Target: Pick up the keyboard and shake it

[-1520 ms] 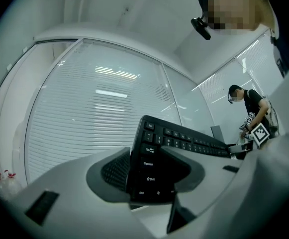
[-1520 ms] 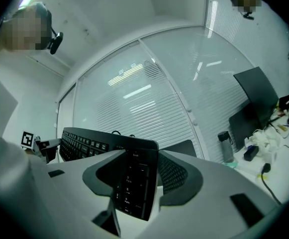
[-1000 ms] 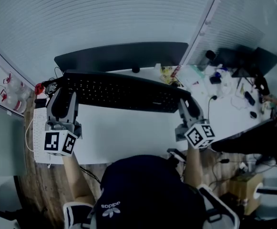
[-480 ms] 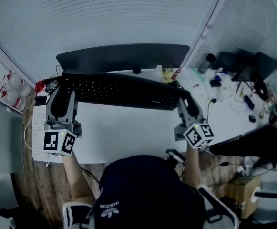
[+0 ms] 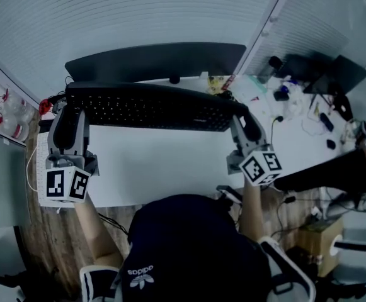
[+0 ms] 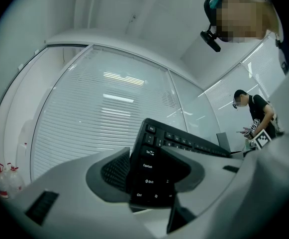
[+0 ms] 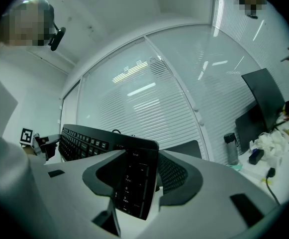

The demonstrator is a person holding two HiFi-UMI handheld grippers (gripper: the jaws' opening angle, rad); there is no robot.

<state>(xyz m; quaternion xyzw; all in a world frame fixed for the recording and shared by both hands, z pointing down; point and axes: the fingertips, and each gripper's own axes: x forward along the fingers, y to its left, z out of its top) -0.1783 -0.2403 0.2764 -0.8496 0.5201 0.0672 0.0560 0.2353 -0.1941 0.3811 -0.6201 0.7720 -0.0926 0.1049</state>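
Keyboard (image 5: 151,107) — left tool (image 5: 69,109) clamps one end, right tool (image 5: 237,119) the other

Looked to be an office: glass partitions (image 5: 308,24) with blinds (image 5: 138,17), a monitor (image 5: 157,65) behind a white surface (image 5: 164,165), a keyboard (image 5: 151,109), clutter (image 5: 283,99) beside a second monitor (image 5: 349,73) farther right.

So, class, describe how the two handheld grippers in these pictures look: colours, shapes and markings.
The left gripper and right gripper each have a pale grey body, dark textured pads and a white cube bearing black square markers. The forearms are unsleeved.
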